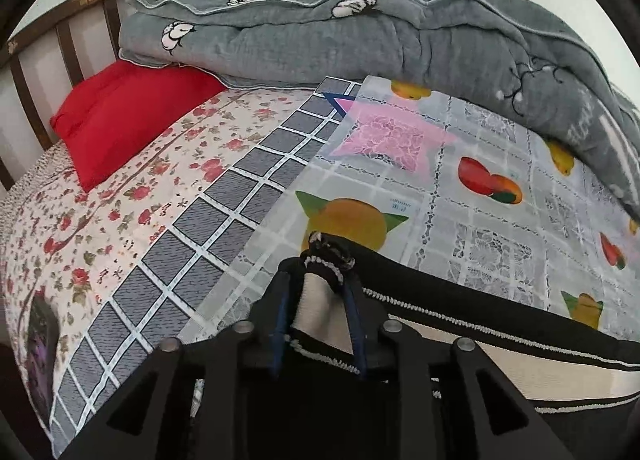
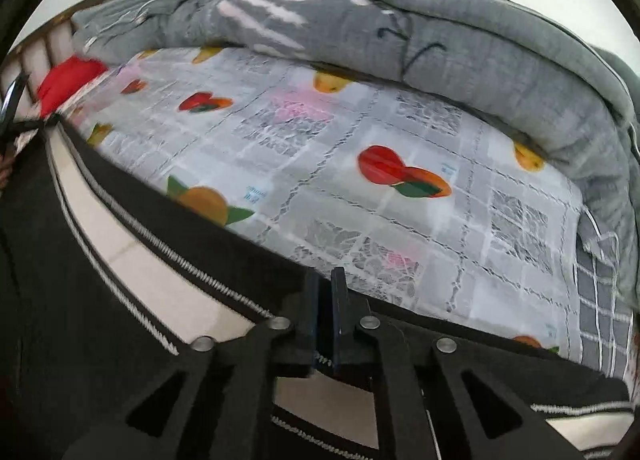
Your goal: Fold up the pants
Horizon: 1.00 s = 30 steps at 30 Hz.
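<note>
The pants are black with a cream side stripe edged in white stitching [image 1: 520,364]. They stretch across the near edge of the bed in both views [image 2: 132,260]. My left gripper [image 1: 322,272] is shut on a bunched end of the pants, which pokes out between its fingers. My right gripper [image 2: 328,284] is shut on the pants' edge further along, its fingers close together with fabric pinched between them. The left gripper also shows at the far left of the right wrist view [image 2: 16,119]. The pants hang taut between the two grippers above the fruit-print plastic sheet [image 2: 400,219].
A fruit-print plastic sheet [image 1: 460,199] covers a grey checked cloth [image 1: 224,211] and a floral bedsheet [image 1: 100,219]. A rolled grey quilt [image 1: 360,31] lies along the far side. A red pillow [image 1: 120,115] sits by the wooden headboard [image 1: 60,31].
</note>
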Available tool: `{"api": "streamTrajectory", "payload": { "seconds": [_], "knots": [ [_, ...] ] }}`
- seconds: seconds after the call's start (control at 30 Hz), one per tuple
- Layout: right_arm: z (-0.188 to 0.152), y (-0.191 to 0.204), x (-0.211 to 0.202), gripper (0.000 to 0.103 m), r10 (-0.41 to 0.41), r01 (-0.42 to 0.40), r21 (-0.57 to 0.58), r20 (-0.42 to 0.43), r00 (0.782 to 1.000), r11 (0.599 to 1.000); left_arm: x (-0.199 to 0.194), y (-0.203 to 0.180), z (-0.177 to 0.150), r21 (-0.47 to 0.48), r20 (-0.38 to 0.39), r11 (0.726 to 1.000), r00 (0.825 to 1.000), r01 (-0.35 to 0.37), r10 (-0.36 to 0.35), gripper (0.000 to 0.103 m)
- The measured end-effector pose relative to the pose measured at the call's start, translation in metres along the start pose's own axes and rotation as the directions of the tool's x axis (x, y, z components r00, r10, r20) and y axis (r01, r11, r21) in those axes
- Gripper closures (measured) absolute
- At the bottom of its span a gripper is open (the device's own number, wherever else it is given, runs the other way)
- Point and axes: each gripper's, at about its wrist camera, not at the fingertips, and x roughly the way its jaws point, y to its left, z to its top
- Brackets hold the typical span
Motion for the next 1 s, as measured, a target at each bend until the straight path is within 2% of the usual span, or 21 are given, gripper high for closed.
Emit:
{"api": "streamTrajectory", "payload": {
  "seconds": [0.07, 0.1, 0.13, 0.17, 0.2, 0.3, 0.37, 0.5, 0.53, 0.6, 0.67, 0.73, 0.83, 0.9, 0.93, 1.0],
  "knots": [
    [-0.002, -0.005, -0.015, 0.075, -0.03, 0.03, 0.022, 0.021, 0.999, 0.999, -0.005, 0.0, -0.001, -0.002, -0.001, 1.0, 1.0, -0.011, 0.011, 0.064],
    [-0.004, -0.008, -0.026, 0.071, -0.049, 0.048, 0.018, 0.043, 0.998, 0.999, -0.007, 0.001, -0.002, -0.006, -0.003, 1.0, 1.0, -0.012, 0.012, 0.059],
    [-0.008, -0.014, -0.039, 0.061, -0.07, 0.07, 0.005, 0.066, 0.995, 0.998, -0.011, 0.002, -0.003, -0.009, -0.003, 1.0, 1.0, -0.007, 0.007, 0.049],
    [-0.012, -0.02, -0.048, 0.052, -0.088, 0.089, -0.002, 0.076, 0.993, 0.996, -0.017, 0.002, -0.005, -0.006, 0.008, 1.0, 1.0, 0.0, 0.0, 0.043],
    [-0.017, -0.032, -0.057, 0.049, -0.117, 0.118, -0.007, 0.077, 0.99, 0.993, -0.023, 0.003, -0.007, 0.0, 0.024, 1.0, 1.0, -0.003, 0.003, 0.043],
    [-0.025, -0.065, -0.068, 0.046, -0.131, 0.132, -0.009, 0.042, 0.99, 0.991, -0.037, 0.003, -0.011, -0.008, 0.045, 1.0, 0.999, -0.025, 0.025, 0.041],
    [-0.029, -0.087, -0.064, 0.035, -0.105, 0.105, -0.012, -0.004, 0.994, 0.994, -0.045, 0.002, -0.013, -0.026, 0.043, 1.0, 0.999, -0.003, 0.004, 0.04],
    [-0.034, -0.098, -0.033, 0.034, -0.102, 0.094, -0.091, -0.092, 0.991, 0.991, -0.058, -0.011, -0.02, -0.008, 0.043, 1.0, 0.999, -0.029, 0.03, 0.04],
    [-0.036, -0.097, -0.028, 0.035, -0.103, 0.091, -0.109, -0.102, 0.989, 0.99, -0.06, -0.013, -0.022, -0.004, 0.04, 0.999, 0.999, -0.031, 0.032, 0.04],
    [-0.037, -0.094, -0.021, 0.049, -0.101, 0.084, -0.141, -0.113, 0.989, 0.986, -0.065, -0.017, -0.025, -0.002, 0.035, 0.999, 0.999, -0.036, 0.036, 0.04],
    [-0.038, -0.09, -0.026, 0.078, -0.101, 0.083, -0.179, -0.096, 0.99, 0.98, -0.072, -0.02, -0.032, -0.005, 0.036, 0.999, 0.999, -0.035, 0.035, 0.04],
    [-0.041, -0.085, -0.034, 0.09, -0.089, 0.072, -0.212, -0.069, 0.994, 0.975, -0.08, -0.021, -0.039, -0.007, 0.04, 1.0, 0.999, -0.029, 0.029, 0.04],
    [-0.044, -0.088, -0.053, 0.095, -0.076, 0.076, -0.194, 0.005, 0.997, 0.978, -0.086, -0.02, -0.048, -0.014, 0.036, 1.0, 0.999, -0.017, 0.018, 0.04],
    [-0.039, -0.097, -0.062, 0.095, -0.046, 0.053, -0.151, 0.05, 0.998, 0.987, -0.088, -0.021, -0.052, -0.009, 0.03, 1.0, 1.0, -0.008, 0.008, 0.04],
    [-0.036, -0.098, -0.061, 0.095, -0.047, 0.054, -0.136, 0.052, 0.998, 0.989, -0.089, -0.023, -0.053, 0.004, 0.028, 1.0, 1.0, -0.012, 0.012, 0.04],
    [-0.038, -0.097, -0.037, 0.095, -0.071, 0.07, -0.144, -0.005, 0.997, 0.987, -0.089, -0.025, -0.055, 0.01, 0.022, 1.0, 1.0, -0.022, 0.022, 0.04]
  ]
}}
